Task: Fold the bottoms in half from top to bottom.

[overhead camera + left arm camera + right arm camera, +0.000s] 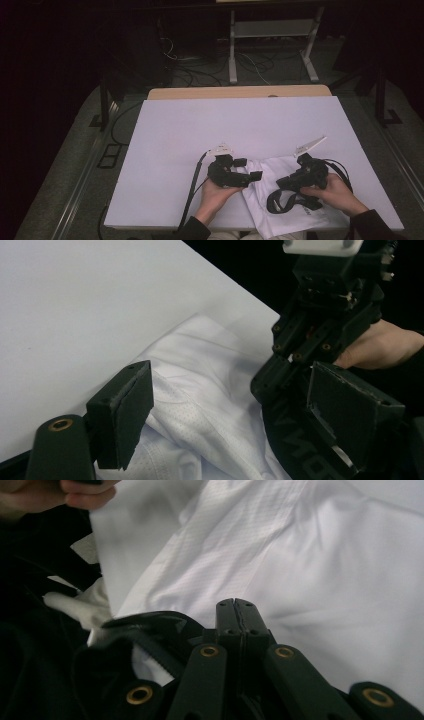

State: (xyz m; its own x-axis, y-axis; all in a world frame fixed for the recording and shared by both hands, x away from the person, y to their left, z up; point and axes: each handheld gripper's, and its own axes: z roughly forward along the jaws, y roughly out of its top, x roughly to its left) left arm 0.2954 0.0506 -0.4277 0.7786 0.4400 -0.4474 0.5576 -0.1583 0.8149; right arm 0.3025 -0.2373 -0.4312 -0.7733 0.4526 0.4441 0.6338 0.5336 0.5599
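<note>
Near the worktop's (165,130) front edge, right of its middle, a white garment (267,172) with a black band (280,200) lay crumpled, its length running from the front edge back toward the centre. It lay between both grippers. The right gripper (235,611) was the nearer: its jaws stood pressed together low on the cloth beside the band; whether they pinched any fabric I could not tell. The left gripper (240,405) hovered at the garment's left border, jaws apart, cloth lying between them unpressed. Both hands angled inward and down.
</note>
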